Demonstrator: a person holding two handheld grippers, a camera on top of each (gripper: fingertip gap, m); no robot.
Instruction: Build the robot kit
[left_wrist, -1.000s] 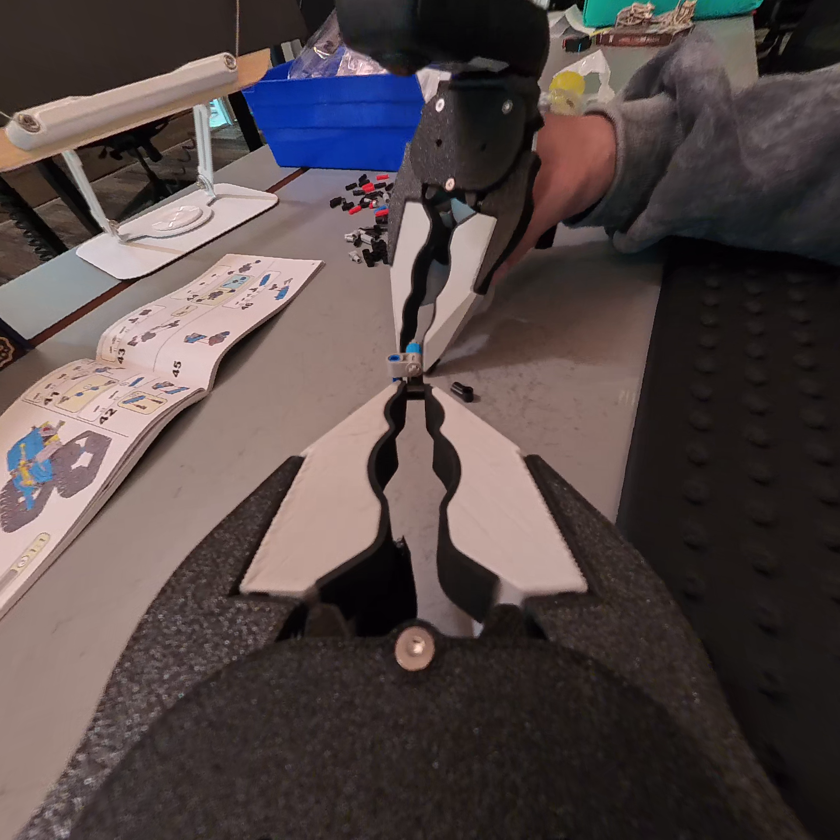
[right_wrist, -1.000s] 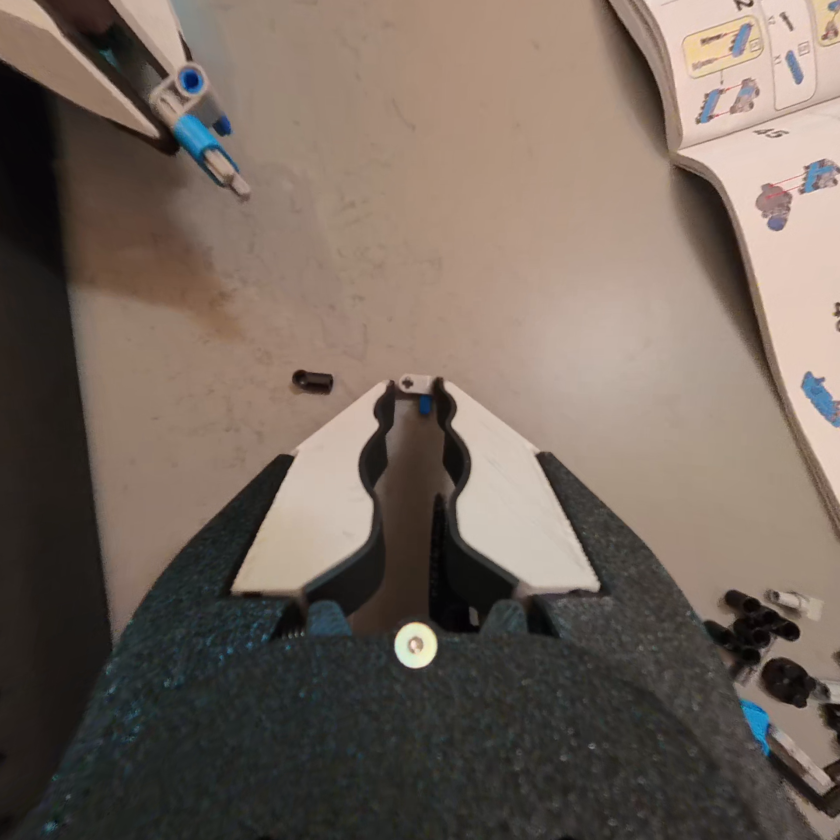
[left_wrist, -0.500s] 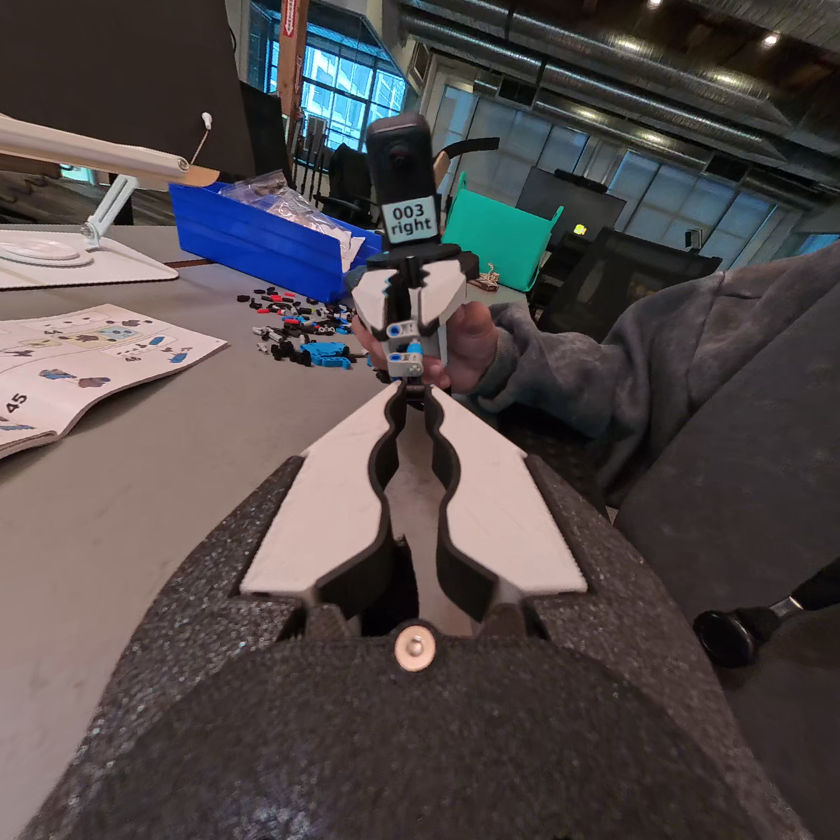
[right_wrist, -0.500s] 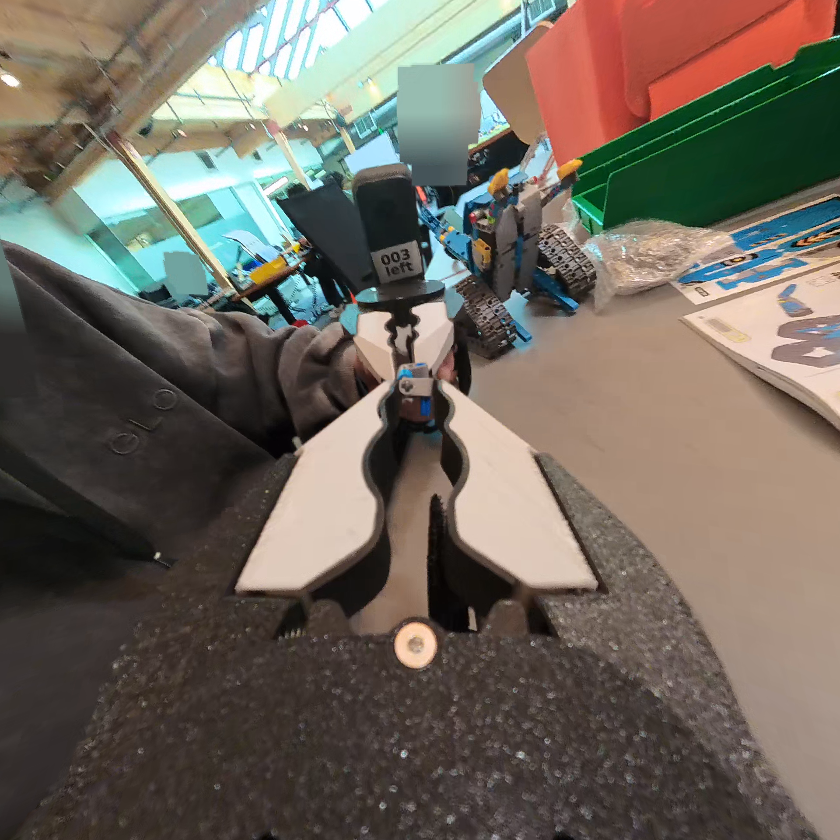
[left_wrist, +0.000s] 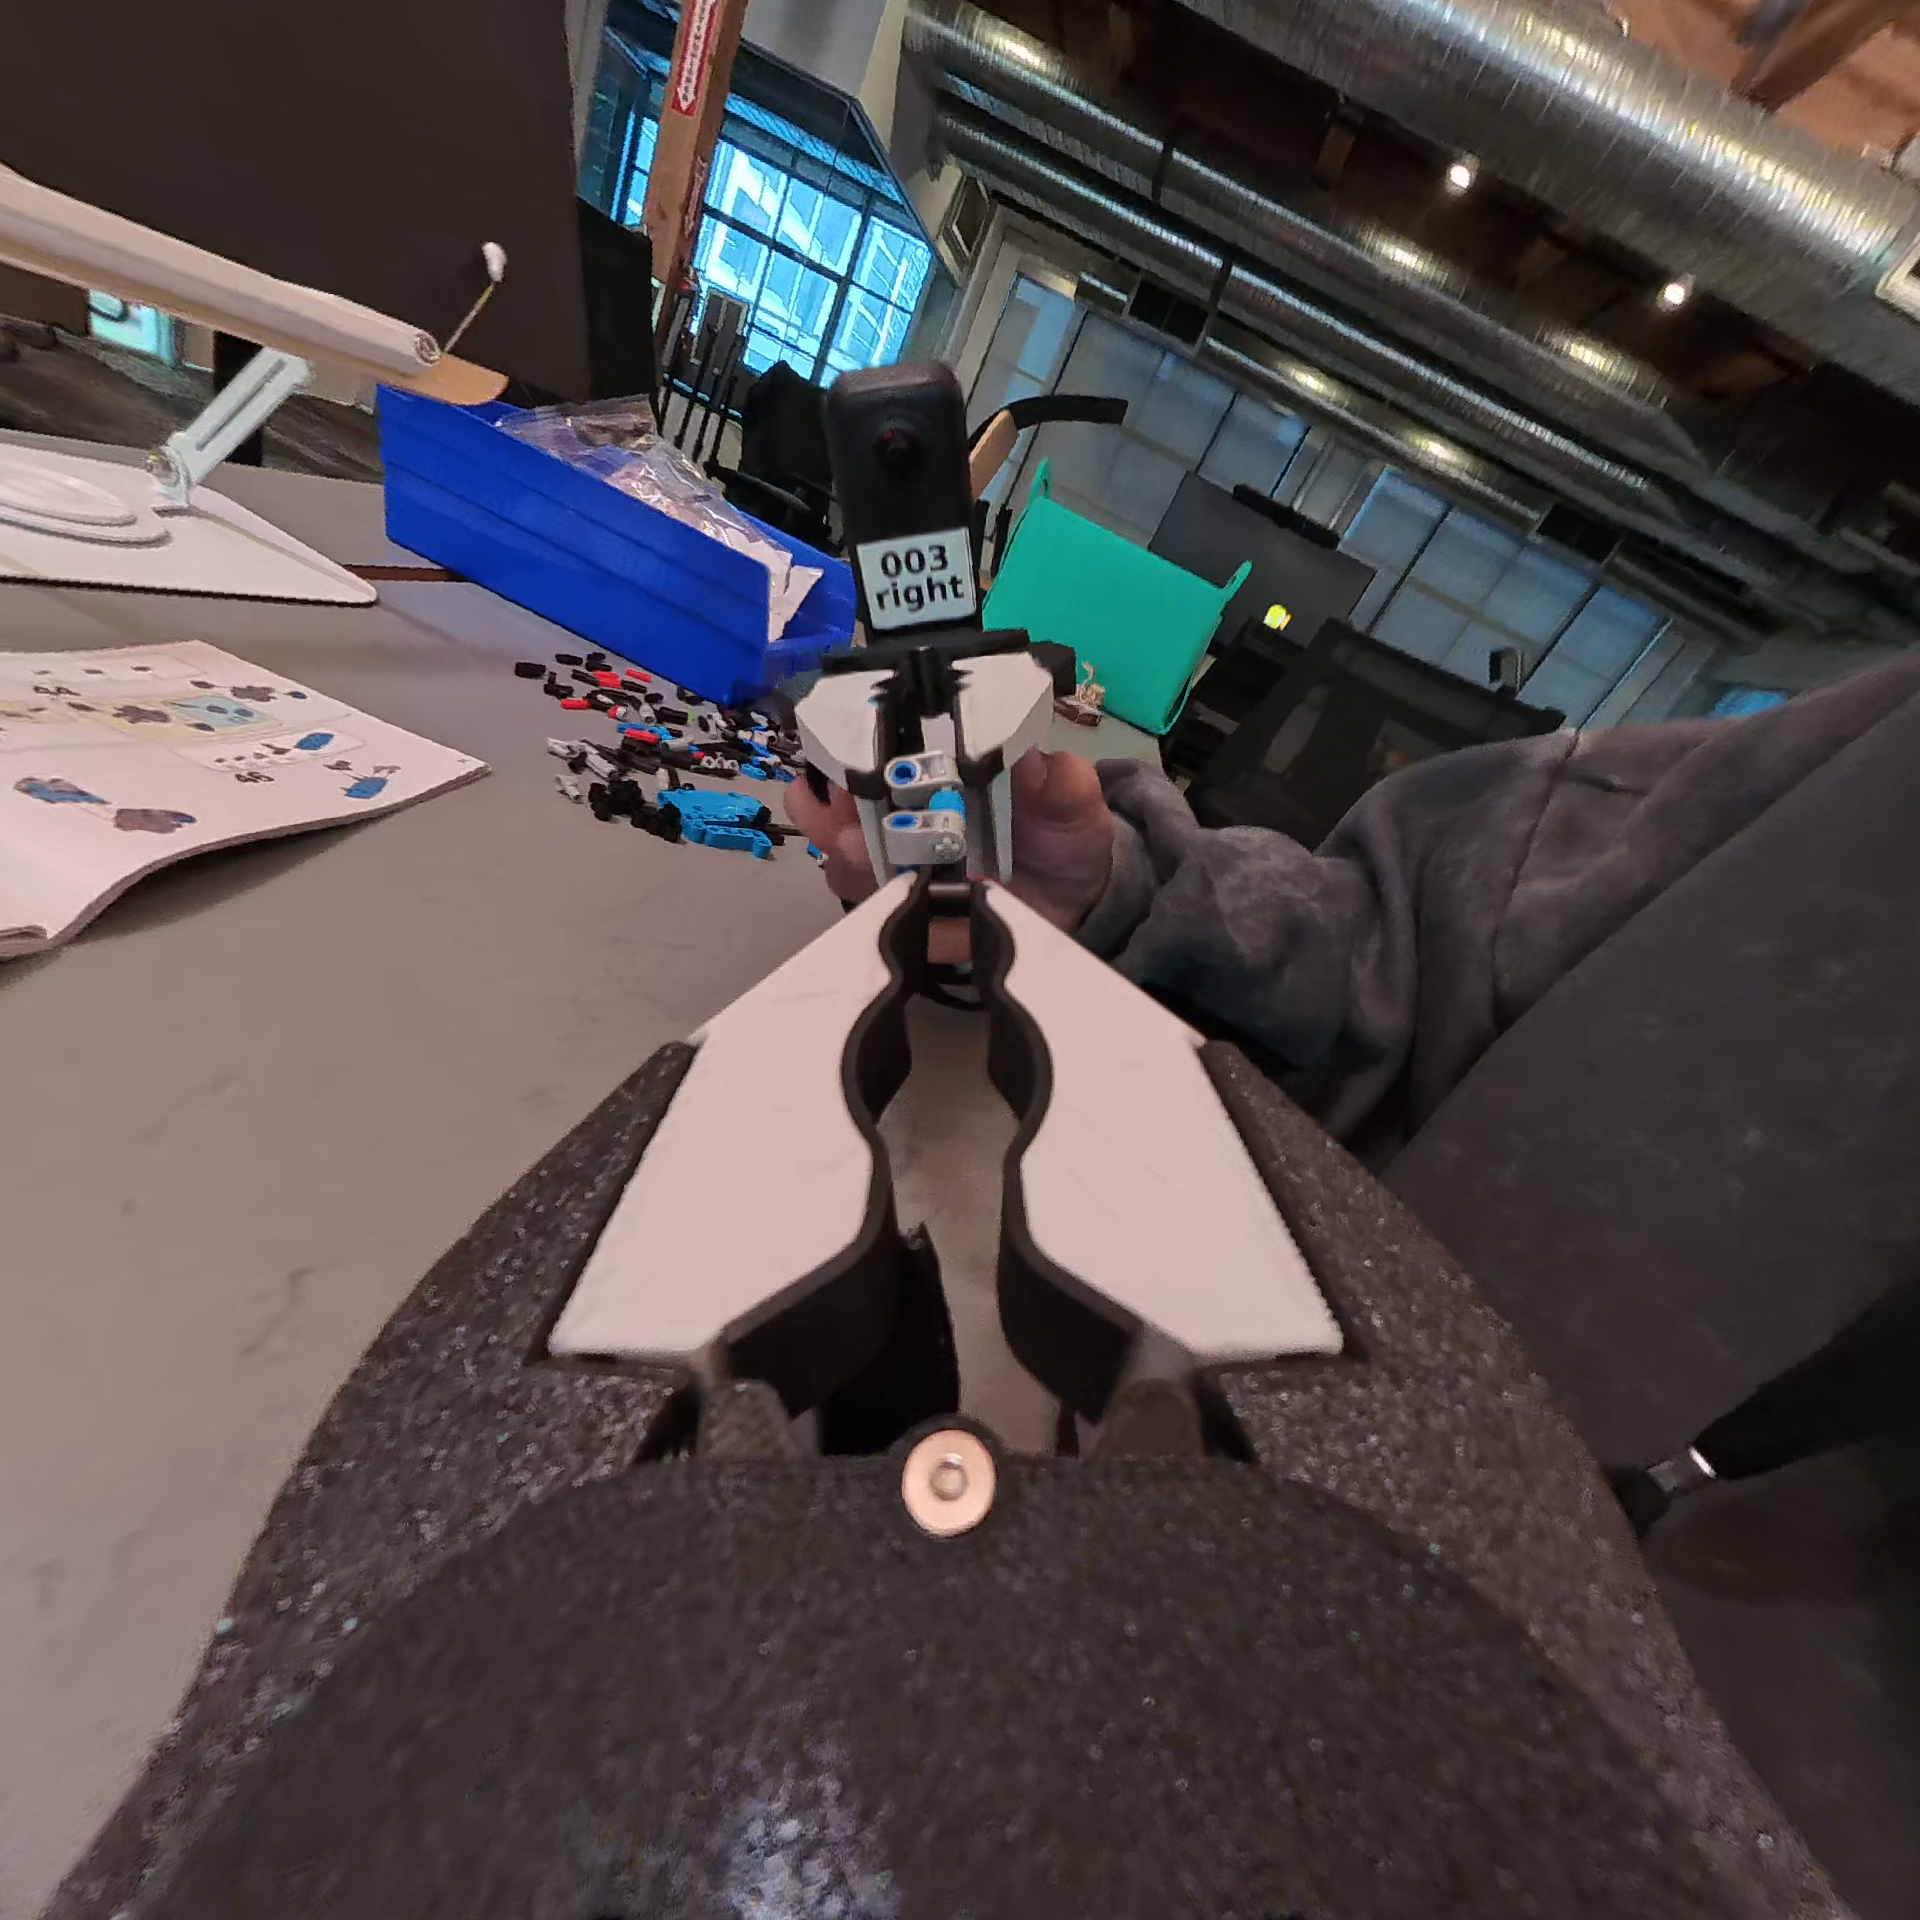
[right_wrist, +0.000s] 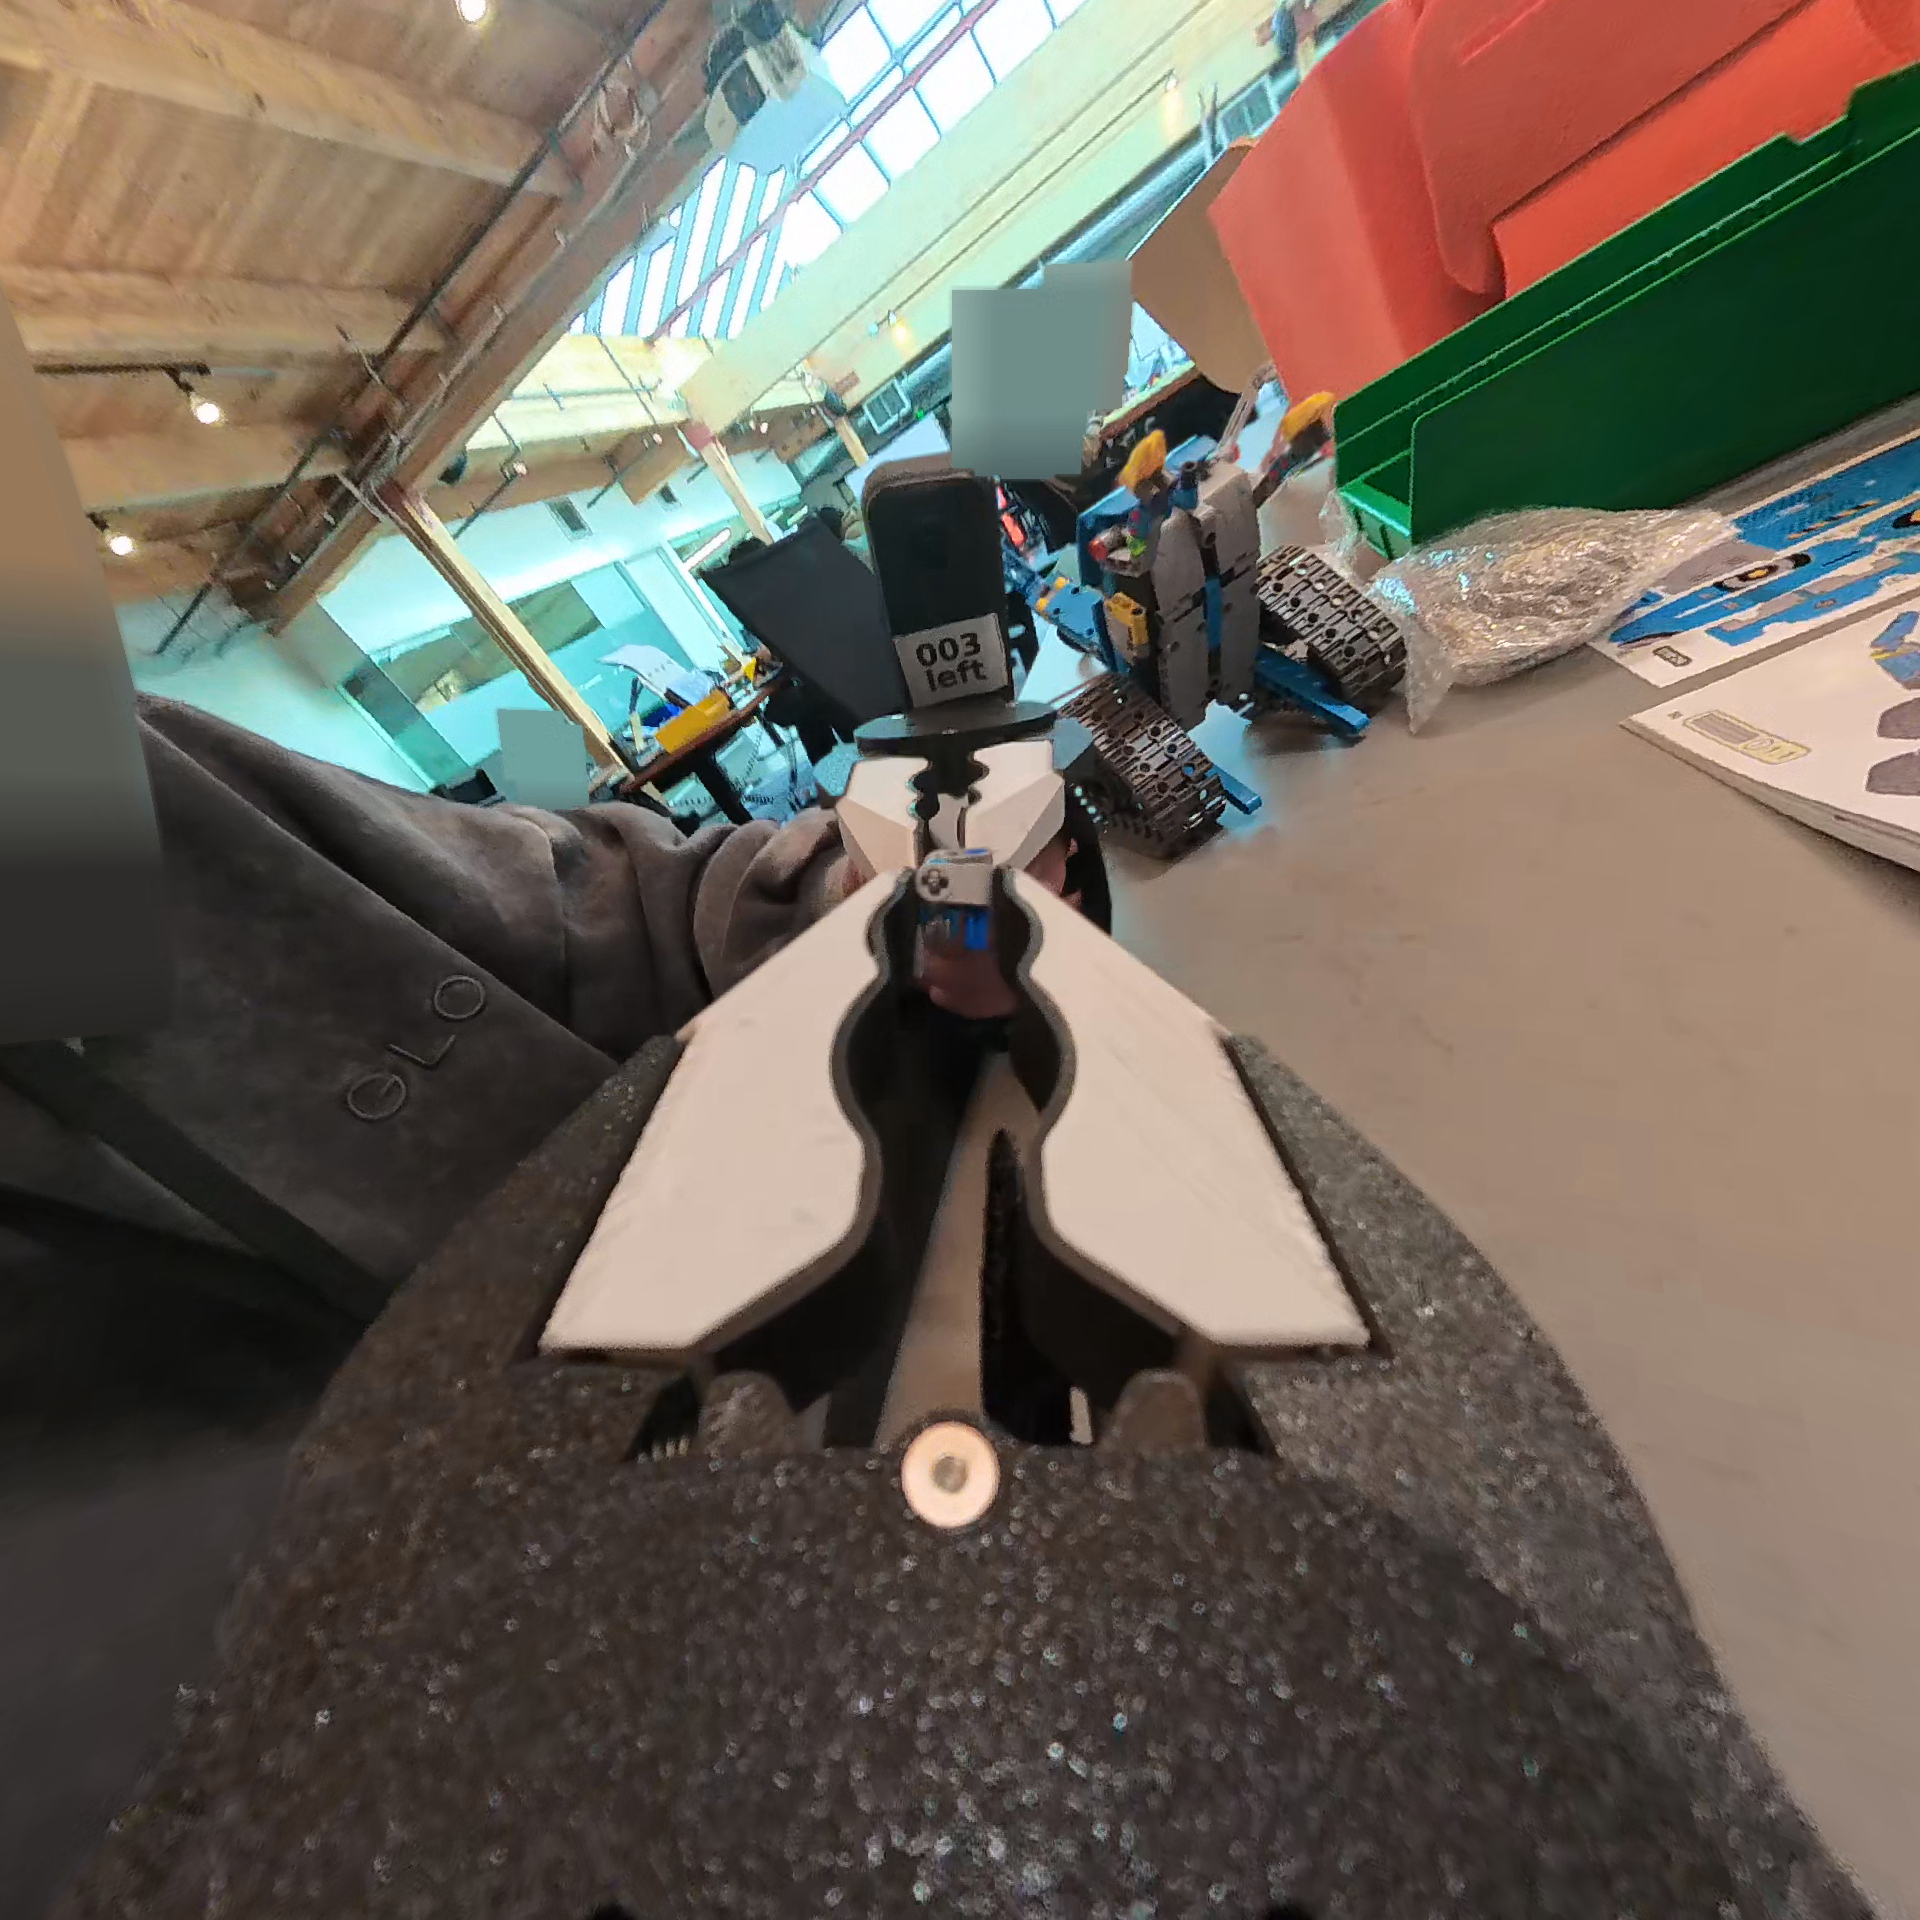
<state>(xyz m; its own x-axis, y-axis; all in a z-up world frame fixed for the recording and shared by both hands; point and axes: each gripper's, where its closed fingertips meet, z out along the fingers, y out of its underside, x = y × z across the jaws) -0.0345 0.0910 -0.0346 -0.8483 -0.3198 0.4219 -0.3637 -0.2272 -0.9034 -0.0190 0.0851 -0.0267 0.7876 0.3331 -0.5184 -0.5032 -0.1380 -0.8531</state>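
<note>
Over grey table (left_wrist: 312, 1039), upright connector assembly (left_wrist: 928, 810).

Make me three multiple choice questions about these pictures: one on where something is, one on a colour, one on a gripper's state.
1. The blue bin stands: A) behind the loose small parts; B) on top of a shelf; C) on the floor.
2. The pin between the two grey connectors is: A) red; B) yellow; C) blue.
3. The right gripper is: A) open and empty; B) shut on a grey connector; C) lying flat, let go.
Answers: A, the parts lie just in front of the bin; C, it shows blue in the left wrist view; B, its fingertips pinch the connector in the air.
</note>
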